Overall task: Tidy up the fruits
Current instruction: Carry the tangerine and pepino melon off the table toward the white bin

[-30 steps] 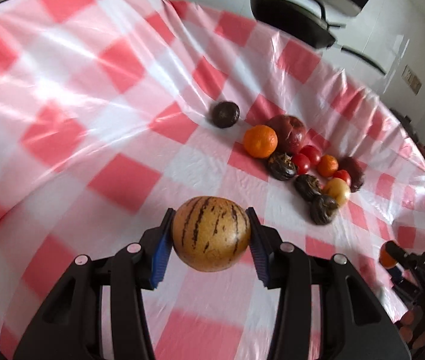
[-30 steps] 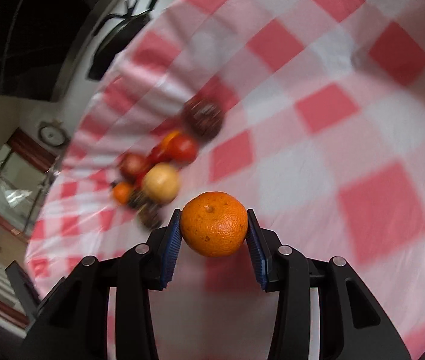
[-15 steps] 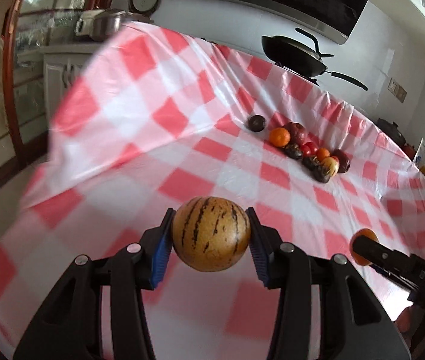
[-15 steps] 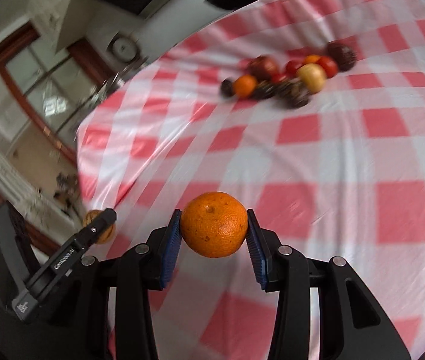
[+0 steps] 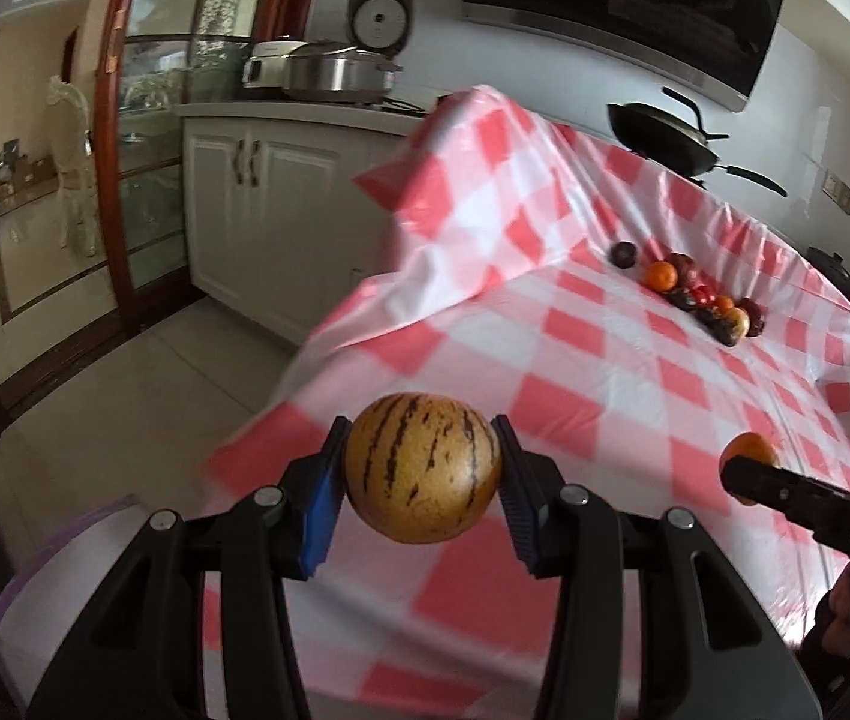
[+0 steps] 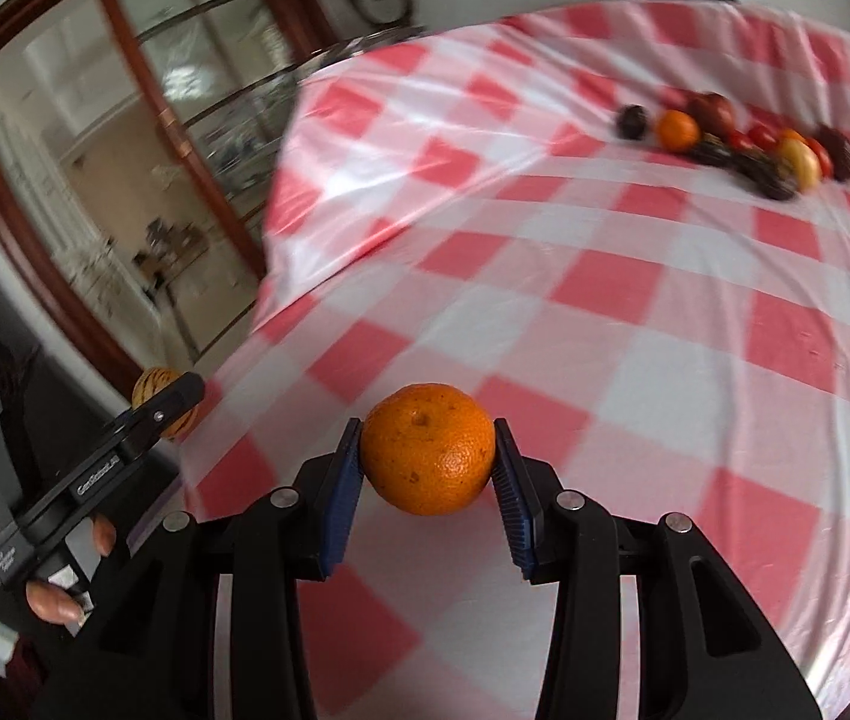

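Over the desk's (image 5: 574,360) near edge, left hand-held gripper (image 5: 422,474) clamps a striped melon (image 5: 422,474), right hand-held gripper (image 6: 427,465) an orange (image 6: 427,456); fruit pile (image 5: 697,294) remains far off — sorting barely begun, I judge.

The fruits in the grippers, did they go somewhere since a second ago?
Yes. Both grippers pulled back from the fruit pile toward the near edge of the table, carrying their fruit along. The left gripper still holds the striped melon, the right gripper still holds the orange. The pile stayed put.
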A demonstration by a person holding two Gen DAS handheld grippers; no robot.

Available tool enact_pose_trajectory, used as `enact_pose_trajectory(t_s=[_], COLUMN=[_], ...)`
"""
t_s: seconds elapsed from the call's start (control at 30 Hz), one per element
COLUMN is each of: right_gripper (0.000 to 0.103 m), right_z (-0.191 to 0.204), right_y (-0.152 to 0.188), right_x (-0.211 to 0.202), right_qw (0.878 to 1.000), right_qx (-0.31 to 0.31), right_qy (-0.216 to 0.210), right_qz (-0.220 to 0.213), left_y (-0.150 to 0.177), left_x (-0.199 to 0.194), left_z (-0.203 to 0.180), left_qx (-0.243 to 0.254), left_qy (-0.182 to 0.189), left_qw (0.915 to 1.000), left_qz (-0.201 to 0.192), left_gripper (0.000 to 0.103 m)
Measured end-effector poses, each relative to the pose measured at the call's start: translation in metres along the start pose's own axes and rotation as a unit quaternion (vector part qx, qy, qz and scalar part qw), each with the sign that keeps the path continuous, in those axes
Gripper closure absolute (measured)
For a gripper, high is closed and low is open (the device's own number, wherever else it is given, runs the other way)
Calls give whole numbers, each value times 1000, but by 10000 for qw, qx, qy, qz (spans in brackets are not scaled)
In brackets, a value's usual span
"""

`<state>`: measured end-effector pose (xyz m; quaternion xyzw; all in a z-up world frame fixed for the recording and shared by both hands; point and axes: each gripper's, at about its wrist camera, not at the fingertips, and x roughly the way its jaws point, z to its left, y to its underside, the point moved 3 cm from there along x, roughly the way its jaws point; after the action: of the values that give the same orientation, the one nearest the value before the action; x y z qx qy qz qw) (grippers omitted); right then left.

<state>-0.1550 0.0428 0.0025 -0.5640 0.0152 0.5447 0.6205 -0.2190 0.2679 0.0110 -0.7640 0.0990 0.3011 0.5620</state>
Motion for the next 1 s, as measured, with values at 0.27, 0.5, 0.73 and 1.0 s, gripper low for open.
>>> enact_pose_trajectory(t_s=[0.27,0.5,0.73,1.0], right_gripper=[61,61,61,61], right_z=[83,167,207,215], right_y=[33,94,169,221], right_x=[15,35,91,150], right_qw=[9905,9509,8904,8279], right_qx=[-1292,-2825,-3909,-4514], right_qy=[-371,-900,-815,-245], right_qz=[277,890,2183,3320], left_y=[31,77,123,160], left_x=[-27,-51,-34,1], left_z=[71,133,174,199], left_qx=[-556,-803,-1049,-1308], left_qy=[-298,-994,-1459,-1922], left_qw=[9979,9912,9788,9536], left_qz=[149,345,982,1914], left_gripper=[56,56,56,56])
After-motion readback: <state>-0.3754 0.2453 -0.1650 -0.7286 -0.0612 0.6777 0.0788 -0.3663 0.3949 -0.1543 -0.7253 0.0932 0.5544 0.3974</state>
